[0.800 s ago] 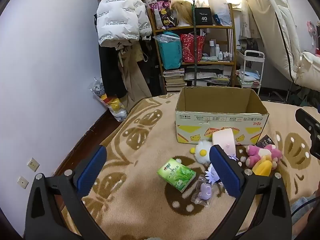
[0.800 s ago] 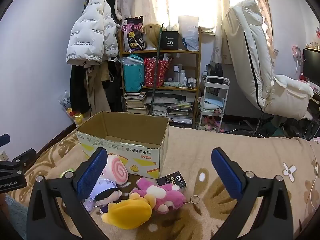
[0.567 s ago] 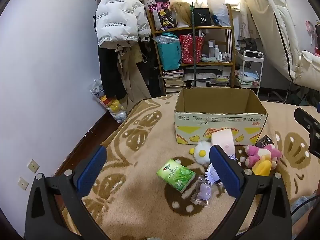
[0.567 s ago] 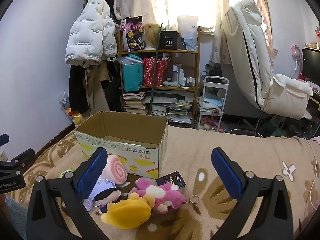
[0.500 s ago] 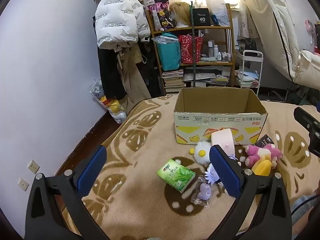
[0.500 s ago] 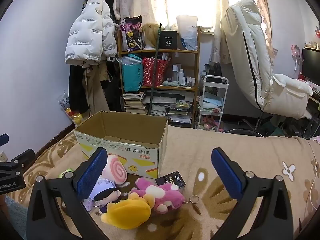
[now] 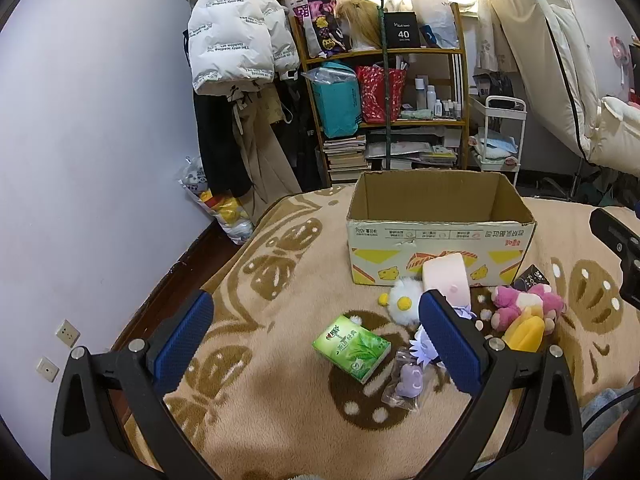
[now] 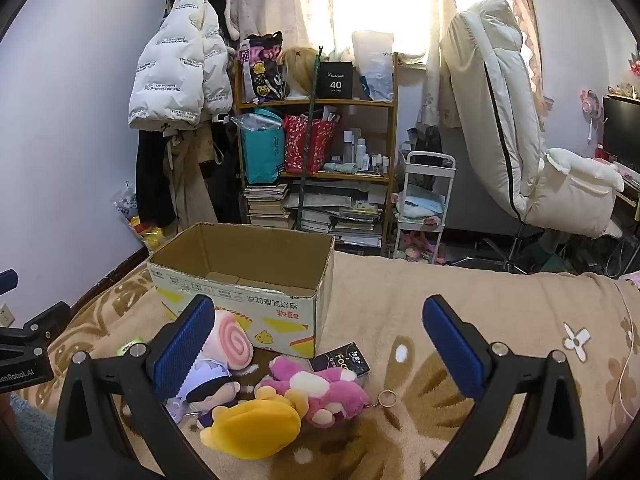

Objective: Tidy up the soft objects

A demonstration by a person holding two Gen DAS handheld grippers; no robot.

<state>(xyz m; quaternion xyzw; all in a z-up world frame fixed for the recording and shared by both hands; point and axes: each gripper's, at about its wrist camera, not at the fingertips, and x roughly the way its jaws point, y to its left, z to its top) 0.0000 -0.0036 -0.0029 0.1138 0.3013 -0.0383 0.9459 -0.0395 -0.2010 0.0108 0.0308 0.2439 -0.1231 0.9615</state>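
Two grippers, both spread wide and holding nothing; left gripper [image 7: 318, 334] low in the left wrist view, its blue pads framing the lower centre above a brown-patterned beige blanket [image 7: 280, 408]; right gripper [image 8: 320, 346] likewise agape at the bottom of the right wrist view. Open cardboard box [image 7: 438, 226] right of centre in the left view, nothing seen inside it, upright on the blanket. Soft things clustered just in front of the box: pink swirl-roll plush [image 8: 232, 338] leaning against its front wall; white fluffy flower plush [image 7: 404, 304] beside it; green tissue pack [image 7: 352, 348] lower, lying flat, apart from the box; small purple toy in a clear bag [image 7: 404, 380] just right of the pack; pink plush [image 8: 324, 390] and yellow plush [image 8: 256, 426] touching each other at lower centre of the right view; dark-haired doll [image 8: 208, 388] partly hidden behind the left pad; black packet [image 8: 346, 360] near the box corner. Cluttered wooden shelf [image 8: 316, 140] and white puffer jacket [image 8: 180, 76] against the far wall, upper centre and upper left.
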